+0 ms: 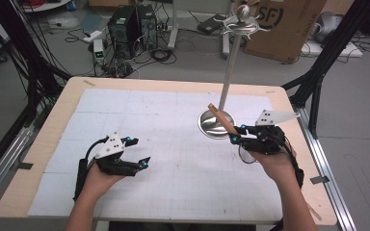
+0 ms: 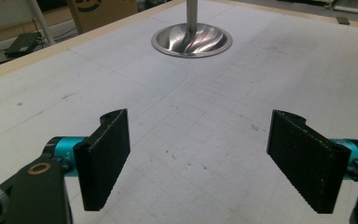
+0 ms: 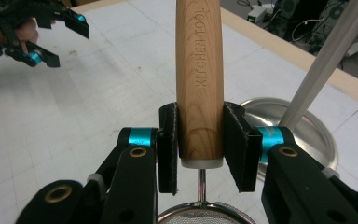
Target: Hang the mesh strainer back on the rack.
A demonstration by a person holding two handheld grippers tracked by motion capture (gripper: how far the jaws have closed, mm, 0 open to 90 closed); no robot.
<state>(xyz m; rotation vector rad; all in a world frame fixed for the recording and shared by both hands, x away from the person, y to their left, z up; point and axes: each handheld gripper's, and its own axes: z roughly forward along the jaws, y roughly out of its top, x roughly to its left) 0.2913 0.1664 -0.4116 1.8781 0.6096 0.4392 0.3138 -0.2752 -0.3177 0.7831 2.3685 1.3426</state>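
Right gripper (image 3: 200,149) clamped the strainer (image 3: 199,70) by its handle beside the stand (image 1: 229,67), left gripper (image 2: 200,158) wide: best hooked on gently.

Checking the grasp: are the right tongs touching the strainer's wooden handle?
Touching. Right gripper view: both pads of the right tongs press flat against the wooden handle, no gap either side.

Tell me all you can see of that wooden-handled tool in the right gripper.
It is a small strainer: a round, light wooden handle stamped KITCHEN TOOL, a pale collar at its end, a thin metal stem, then a wire-mesh bowl with a metal rim, partly out of frame. The right gripper is shut on the handle near the collar. In the high view the handle slants up beside the metal stand.
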